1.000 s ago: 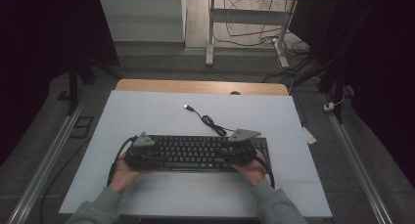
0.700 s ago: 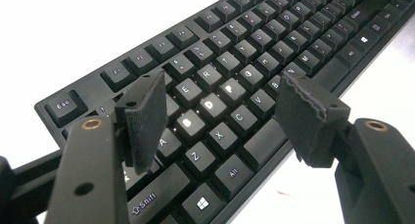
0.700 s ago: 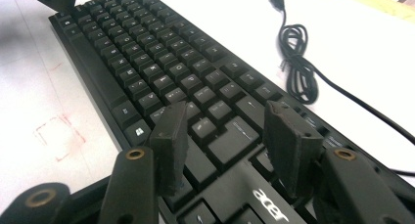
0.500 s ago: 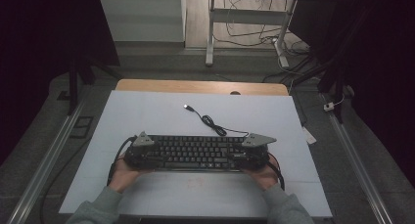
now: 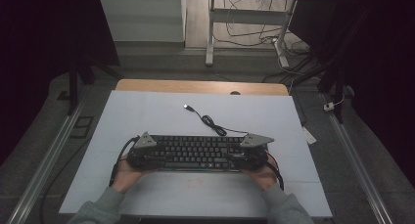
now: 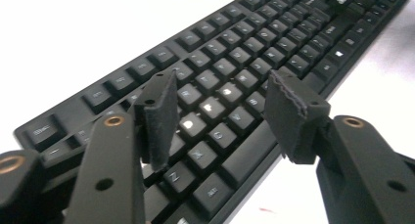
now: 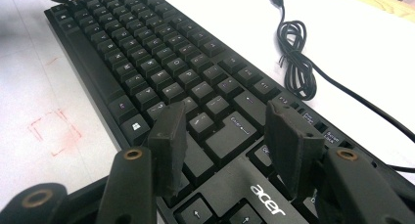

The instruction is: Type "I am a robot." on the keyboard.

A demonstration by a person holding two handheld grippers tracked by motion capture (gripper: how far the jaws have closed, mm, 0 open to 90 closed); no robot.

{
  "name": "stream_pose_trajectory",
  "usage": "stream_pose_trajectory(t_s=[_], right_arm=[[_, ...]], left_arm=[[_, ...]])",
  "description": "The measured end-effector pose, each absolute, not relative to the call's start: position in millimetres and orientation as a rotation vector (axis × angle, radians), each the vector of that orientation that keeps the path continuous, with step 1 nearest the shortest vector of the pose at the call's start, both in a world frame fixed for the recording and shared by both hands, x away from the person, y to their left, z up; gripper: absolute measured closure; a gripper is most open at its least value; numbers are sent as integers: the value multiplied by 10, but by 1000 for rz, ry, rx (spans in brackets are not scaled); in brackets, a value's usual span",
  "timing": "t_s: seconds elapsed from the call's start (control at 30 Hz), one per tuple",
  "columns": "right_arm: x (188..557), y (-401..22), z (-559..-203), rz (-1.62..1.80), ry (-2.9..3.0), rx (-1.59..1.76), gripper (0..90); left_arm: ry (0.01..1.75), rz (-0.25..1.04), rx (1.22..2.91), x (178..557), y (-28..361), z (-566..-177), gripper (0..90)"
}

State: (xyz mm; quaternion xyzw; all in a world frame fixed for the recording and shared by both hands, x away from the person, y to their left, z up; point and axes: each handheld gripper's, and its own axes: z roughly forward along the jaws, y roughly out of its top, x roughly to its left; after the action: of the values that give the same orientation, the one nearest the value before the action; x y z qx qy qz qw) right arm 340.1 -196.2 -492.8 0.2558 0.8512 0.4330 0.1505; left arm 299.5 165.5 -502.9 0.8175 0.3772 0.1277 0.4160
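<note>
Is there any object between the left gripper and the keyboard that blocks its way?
Nothing visible stands between them. The left gripper hangs directly over the keyboard near its left end, with open fingers above the keys. The jaws have just been closing a little, with no object between them.

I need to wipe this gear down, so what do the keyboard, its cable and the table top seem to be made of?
Keyboard: looks like matte black plastic, with printed white legends and dull highlights on the keycaps. Cable: probably black rubber or vinyl sheathing, smooth and slightly shiny, lying in loose loops. Table top: a pale, smooth sheet, possibly laminate or a mat; its far edge looks like wood.
</note>
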Motion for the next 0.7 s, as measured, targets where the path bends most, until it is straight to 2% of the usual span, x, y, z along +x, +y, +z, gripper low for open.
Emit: stream_pose_trajectory(t_s=[0.2,0.47,0.7], right_arm=[[3399,-1950,-4933,1237,2451,729,507],[3400,-1935,-4943,1233,2457,724,505],[3402,-1926,-4950,1225,2465,720,504]], left_arm=[[911,298,2087,3010,1550,-5059,604],[882,287,2127,3065,1410,-5098,867],[859,292,2160,3092,1288,-5115,887]])
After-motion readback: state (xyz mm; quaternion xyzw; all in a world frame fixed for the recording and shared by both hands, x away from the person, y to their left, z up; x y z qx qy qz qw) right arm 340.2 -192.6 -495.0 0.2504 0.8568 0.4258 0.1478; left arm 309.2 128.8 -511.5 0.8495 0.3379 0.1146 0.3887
